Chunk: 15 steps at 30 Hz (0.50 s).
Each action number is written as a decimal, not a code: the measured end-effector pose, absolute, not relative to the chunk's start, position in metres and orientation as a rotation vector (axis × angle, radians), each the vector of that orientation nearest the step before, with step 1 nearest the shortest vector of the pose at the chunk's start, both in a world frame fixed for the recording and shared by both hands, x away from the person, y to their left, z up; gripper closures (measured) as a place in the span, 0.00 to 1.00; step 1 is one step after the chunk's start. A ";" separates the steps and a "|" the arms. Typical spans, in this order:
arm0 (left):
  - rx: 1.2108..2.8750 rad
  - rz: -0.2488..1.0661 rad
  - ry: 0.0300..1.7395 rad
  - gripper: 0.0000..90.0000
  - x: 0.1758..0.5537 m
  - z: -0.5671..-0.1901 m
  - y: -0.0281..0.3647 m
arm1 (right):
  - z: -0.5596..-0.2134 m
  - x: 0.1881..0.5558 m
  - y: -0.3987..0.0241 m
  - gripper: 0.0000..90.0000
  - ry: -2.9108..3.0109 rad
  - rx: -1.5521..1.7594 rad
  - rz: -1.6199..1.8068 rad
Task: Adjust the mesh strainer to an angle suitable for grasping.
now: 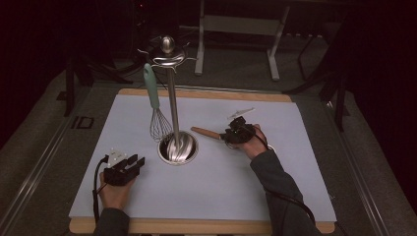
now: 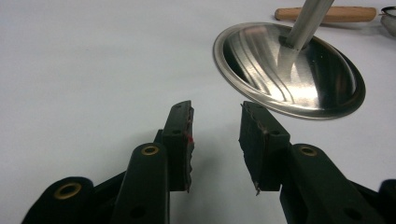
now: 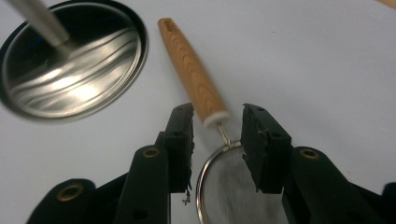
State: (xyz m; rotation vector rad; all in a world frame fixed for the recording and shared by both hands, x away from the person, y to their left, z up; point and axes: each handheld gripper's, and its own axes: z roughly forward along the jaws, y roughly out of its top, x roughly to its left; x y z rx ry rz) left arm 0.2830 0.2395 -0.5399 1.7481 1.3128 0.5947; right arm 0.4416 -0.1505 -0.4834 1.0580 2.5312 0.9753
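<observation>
A small strainer lies on the white mat, its wooden handle (image 1: 204, 132) (image 3: 189, 65) pointing at the steel stand base (image 1: 178, 147) (image 3: 70, 79). My right gripper (image 1: 227, 136) (image 3: 217, 114) is low over it, jaws either side of the handle's white collar with a gap on both sides, so it is open. The mesh bowl (image 3: 233, 186) sits below the jaws. A teal-handled whisk (image 1: 156, 110) hangs from the stand's top (image 1: 168, 51). My left gripper (image 1: 135, 161) (image 2: 215, 112) rests open at the front left, nothing between its jaws, facing the base (image 2: 289, 70).
The white mat (image 1: 221, 187) lies on a wooden board whose edge shows at front and back. The stand's pole (image 1: 172, 98) rises tall mid-table. Dark floor and metal frame legs (image 1: 236, 44) lie beyond the far edge.
</observation>
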 end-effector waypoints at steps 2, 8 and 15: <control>1.748 0.595 1.312 0.72 0.283 -0.540 0.240 | -0.486 0.447 -0.147 0.70 2.535 1.079 0.992; 1.748 0.591 1.312 0.72 0.283 -0.540 0.240 | -0.493 0.464 -0.133 0.64 2.585 1.109 0.990; 1.747 0.585 1.309 0.72 0.283 -0.540 0.240 | -0.500 0.472 -0.116 0.64 2.645 1.098 0.899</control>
